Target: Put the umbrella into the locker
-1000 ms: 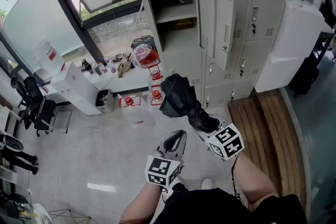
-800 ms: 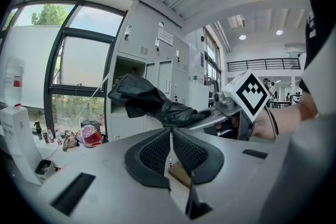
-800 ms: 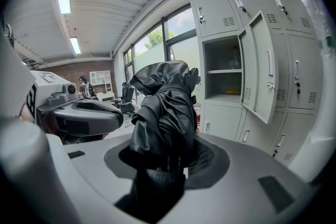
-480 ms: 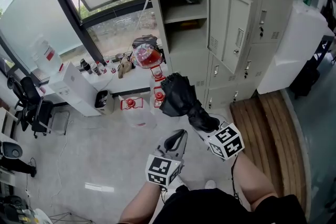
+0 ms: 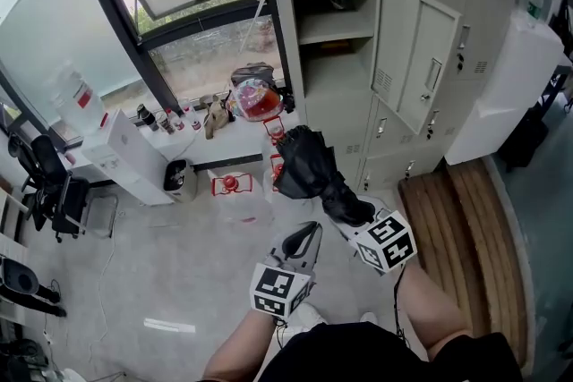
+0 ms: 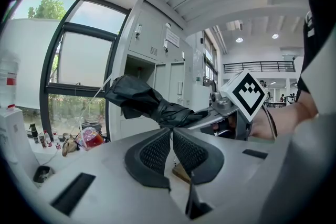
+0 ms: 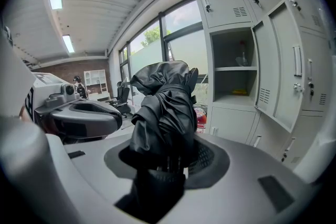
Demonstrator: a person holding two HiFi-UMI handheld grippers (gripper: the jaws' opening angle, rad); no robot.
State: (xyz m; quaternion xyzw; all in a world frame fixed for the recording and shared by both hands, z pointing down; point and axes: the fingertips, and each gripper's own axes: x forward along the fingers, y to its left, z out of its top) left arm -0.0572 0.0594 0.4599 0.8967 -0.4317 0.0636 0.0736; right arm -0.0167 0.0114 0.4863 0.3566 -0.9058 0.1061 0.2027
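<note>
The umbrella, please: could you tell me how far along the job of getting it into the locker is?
Done: the locker door stands open, and the folded black umbrella is picked up. In hand: the right gripper clamps it in the air, short of the locker; the left gripper is shut and empty. Left: carry the umbrella to the locker, set it inside and let go.

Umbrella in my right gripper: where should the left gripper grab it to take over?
Probably the narrower wrapped stretch just above the right gripper, coming from the left: the umbrella tilts up and left, and its top is loose bunched fabric. The left gripper, now shut, would need to open first.
</note>
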